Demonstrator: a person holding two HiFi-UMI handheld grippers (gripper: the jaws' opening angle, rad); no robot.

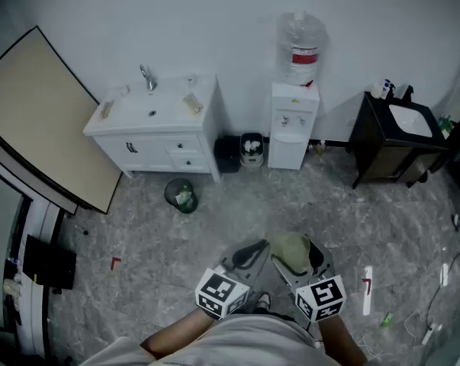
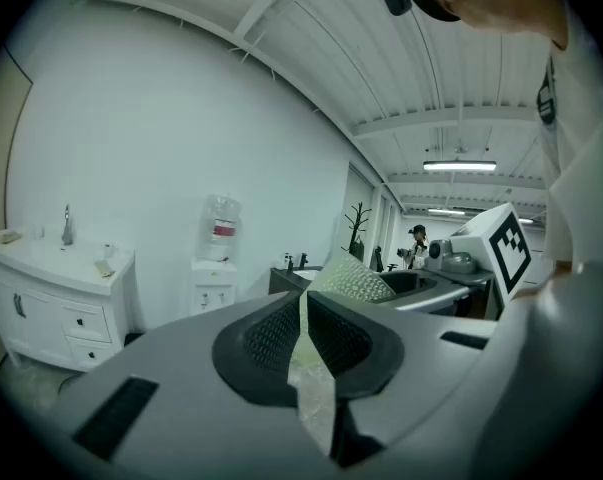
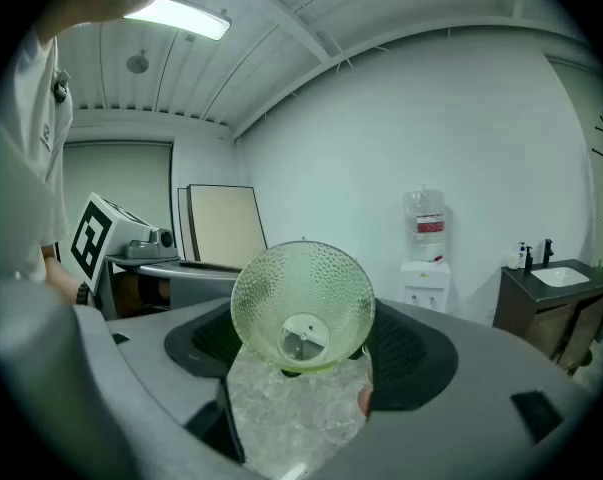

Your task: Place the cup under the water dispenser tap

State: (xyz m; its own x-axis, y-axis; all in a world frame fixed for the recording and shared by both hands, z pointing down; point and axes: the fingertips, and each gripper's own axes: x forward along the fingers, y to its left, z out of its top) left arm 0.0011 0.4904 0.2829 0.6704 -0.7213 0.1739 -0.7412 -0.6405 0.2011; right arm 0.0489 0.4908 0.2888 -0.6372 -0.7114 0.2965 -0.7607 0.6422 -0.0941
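The right gripper [image 3: 306, 333] holds the cup [image 3: 301, 303] in the air. The cup lies on its side with its mouth toward the camera and its base pointing forward. The dark pads [image 3: 416, 346] press on its left and right walls, and the jaws stand wide around it. In the head view the pale green cup sits between those jaws, low in the frame, just in front of the person. Just to its left, the left gripper [image 2: 303, 313] has its jaws drawn together at the tips with nothing between them. Only a thin wedge of floor [image 1: 237, 212] shows behind the seam. Farther out on the marbled floor stands a round bin [image 1: 181, 195]. The dispenser [image 1: 294, 124] is well apart from the cup. It stands against the far wall [image 1: 214, 21] with a bottle on top, between a white vanity [image 1: 157, 120] on the left and a black vanity [image 1: 397, 139] on the right.
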